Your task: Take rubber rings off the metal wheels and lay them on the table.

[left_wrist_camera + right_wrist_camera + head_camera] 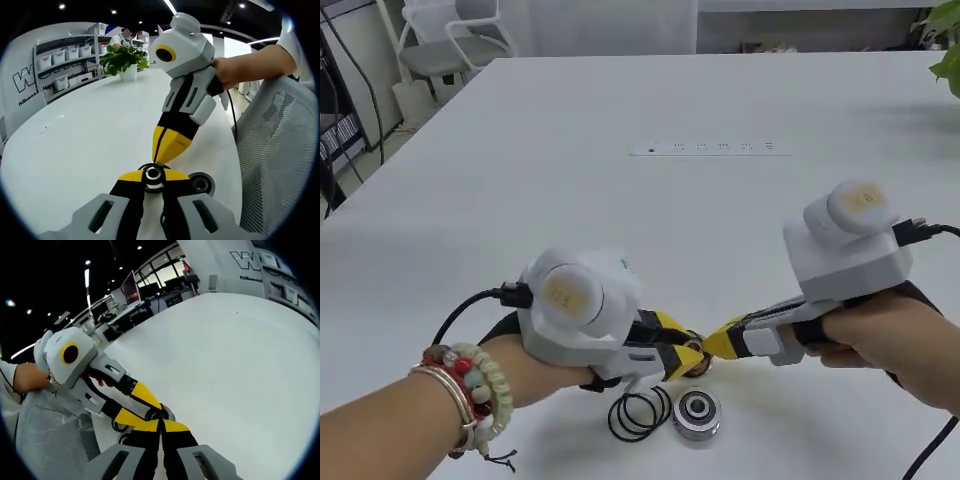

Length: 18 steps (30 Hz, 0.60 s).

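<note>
The left gripper (pixel 682 355), held by a hand (pixel 535 375) with bead bracelets at the wrist, lies up and left of the loose wheel (pixel 697 414) that sits flat on the table (pixel 620 210). Its jaws are clamped on a second wheel, the held wheel (pixel 697 362), one yellow tip on each side of it. The left gripper view shows this grip plainly, with a dark band running round the held wheel's rim.

Several black rings (pixel 638 413) lie flat and overlapping on the table just left of the loose wheel. I cannot tell whether they touch it.

The held wheel sits just beyond the loose wheel, apart from it.

The right gripper (pixel 718 346) comes in from up and right of the loose wheel. Its jaws are pressed together with no visible gap, and the yellow point meets the held wheel's rim, opposite the left gripper. Whether it pinches the dark band is too fine to see.

A socket strip (pixel 710 149) lies on the table well beyond the loose wheel.
</note>
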{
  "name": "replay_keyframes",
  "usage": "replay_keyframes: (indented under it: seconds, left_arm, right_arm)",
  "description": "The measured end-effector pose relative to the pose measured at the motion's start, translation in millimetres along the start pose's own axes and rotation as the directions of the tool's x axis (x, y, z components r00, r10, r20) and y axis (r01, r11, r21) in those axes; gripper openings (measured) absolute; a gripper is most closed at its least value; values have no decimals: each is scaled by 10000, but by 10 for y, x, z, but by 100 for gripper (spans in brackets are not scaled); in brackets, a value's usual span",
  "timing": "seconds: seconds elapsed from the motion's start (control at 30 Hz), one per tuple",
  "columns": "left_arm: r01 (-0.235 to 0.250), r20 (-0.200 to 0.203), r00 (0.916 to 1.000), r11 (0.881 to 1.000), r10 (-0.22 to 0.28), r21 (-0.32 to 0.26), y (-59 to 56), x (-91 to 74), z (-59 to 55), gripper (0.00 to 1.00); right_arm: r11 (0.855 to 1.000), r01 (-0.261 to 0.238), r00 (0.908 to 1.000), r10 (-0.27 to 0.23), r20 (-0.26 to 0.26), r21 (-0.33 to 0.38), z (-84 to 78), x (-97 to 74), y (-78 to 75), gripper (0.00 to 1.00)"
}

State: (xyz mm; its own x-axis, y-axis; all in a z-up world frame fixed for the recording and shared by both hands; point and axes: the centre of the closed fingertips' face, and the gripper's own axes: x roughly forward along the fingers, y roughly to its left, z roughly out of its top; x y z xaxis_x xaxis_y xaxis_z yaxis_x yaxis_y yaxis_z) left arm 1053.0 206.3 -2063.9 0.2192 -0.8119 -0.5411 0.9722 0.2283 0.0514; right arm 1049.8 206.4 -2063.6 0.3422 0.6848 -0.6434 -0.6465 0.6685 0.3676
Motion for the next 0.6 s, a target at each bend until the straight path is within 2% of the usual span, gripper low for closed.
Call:
replay_keyframes:
  seconds: [0.2,0.4,0.53,0.6]
  left_arm:
    - [93,-138,9999,10000,-93,-4,4,-9,-6,8]
    - [175,-253,9995,9993,-166,345,14,-43,10,13]
    - [178,-53,9998,9994,-177,297,40,-95,95,19]
    - [159,193,9997,9999,-158,-52,59,-118,156,21]
  right_arm:
    - [9999,71,10000,-71,43,112,0,-11,-34,0]
    - [9997,105,9998,-108,145,221,16,-19,-44,0]
    - [9996,138,9997,-143,202,259,29,-28,-55,0]
    - [9996,182,9997,-186,186,225,30,-31,-65,0]
